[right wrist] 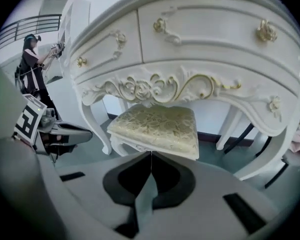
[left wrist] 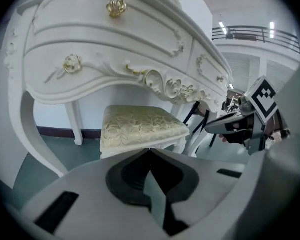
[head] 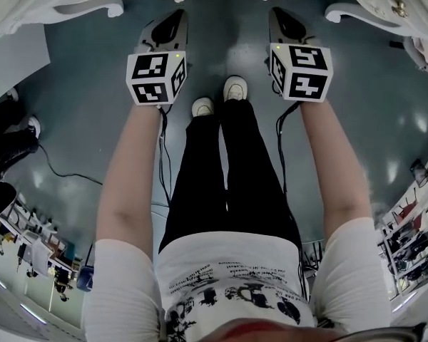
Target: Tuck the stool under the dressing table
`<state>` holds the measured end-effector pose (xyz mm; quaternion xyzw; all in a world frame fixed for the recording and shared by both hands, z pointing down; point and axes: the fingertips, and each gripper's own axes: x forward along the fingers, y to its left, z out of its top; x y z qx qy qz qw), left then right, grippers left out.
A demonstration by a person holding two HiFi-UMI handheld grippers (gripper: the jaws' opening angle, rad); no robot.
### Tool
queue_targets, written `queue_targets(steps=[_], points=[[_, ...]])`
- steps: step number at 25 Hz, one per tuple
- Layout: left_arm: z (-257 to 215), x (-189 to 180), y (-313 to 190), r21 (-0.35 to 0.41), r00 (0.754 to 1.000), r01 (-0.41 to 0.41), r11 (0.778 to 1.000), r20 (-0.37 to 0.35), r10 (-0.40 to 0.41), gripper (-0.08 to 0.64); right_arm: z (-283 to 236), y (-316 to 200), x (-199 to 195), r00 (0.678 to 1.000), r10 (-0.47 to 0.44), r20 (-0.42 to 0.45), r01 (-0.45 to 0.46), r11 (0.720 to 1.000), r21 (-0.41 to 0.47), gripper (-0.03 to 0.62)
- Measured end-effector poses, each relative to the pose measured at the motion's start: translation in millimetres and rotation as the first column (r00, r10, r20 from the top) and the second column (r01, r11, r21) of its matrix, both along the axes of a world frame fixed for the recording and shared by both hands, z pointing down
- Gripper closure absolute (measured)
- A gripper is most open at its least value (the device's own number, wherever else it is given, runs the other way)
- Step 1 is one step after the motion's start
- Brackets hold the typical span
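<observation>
Pointing toward the table [left wrist: 115, 59], the left tongs [left wrist: 150, 150] and the right tongs [right wrist: 151, 153] are held side by side, each with its jaws pressed together on nothing. Just beyond their tips stands the stool [right wrist: 160, 126] with its cream patterned seat, under the table's carved front and between its curved white legs, on the grey-green floor [head: 78, 120].

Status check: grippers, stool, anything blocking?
Left gripper shut, empty. Right gripper shut, empty. Stool under dressing table, between its legs. No obstruction seen.
</observation>
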<state>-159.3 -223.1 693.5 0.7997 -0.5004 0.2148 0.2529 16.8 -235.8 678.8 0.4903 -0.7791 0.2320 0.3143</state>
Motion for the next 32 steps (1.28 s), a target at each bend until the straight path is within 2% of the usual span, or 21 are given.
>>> queue_targets(steps=[3,6,9,13,16,20,25,28,32], points=[[-34,1,24,0.01,1.0,-0.004,1.0,-0.017,0.004,0.54,-39,20,-1,1.0,0.007,0.029,-0.008,1.0,0.027,0.574],[-81,2,33,0.053,0.999,0.003,0.999,-0.04,-0.001,0.54,-82,33,1,0.998,0.022,0.062,-0.025,0.998,0.051,0.574],[-137,2,28,0.121,0.997,0.018,0.993,-0.072,-0.01,0.54,-133,35,2,0.995,0.036,0.094,-0.045,0.995,0.094,0.574],[-222,11,20,0.24,0.995,-0.016,0.971,-0.087,0.038,0.54,-208,33,5,0.979,0.08,0.187,-0.104,0.987,0.121,0.574],[-288,17,12,0.335,0.992,-0.033,0.942,-0.101,0.07,0.54,-270,23,10,0.967,0.089,0.24,-0.135,0.974,0.181,0.574],[-370,25,3,0.45,0.992,-0.05,0.892,-0.084,0.098,0.54,-349,11,19,0.965,0.06,0.254,-0.136,0.945,0.297,0.574],[-465,33,-2,0.541,0.991,-0.033,0.84,-0.091,0.098,0.54,-437,12,26,0.974,-0.03,0.227,-0.073,0.9,0.429,0.574],[-514,36,-4,0.598,0.991,-0.028,0.801,-0.085,0.099,0.54,-487,14,30,0.97,-0.098,0.224,-0.03,0.862,0.506,0.574],[-563,39,0,0.651,0.993,-0.034,0.758,-0.061,0.097,0.54,-538,18,41,0.968,-0.115,0.223,-0.033,0.822,0.569,0.574]])
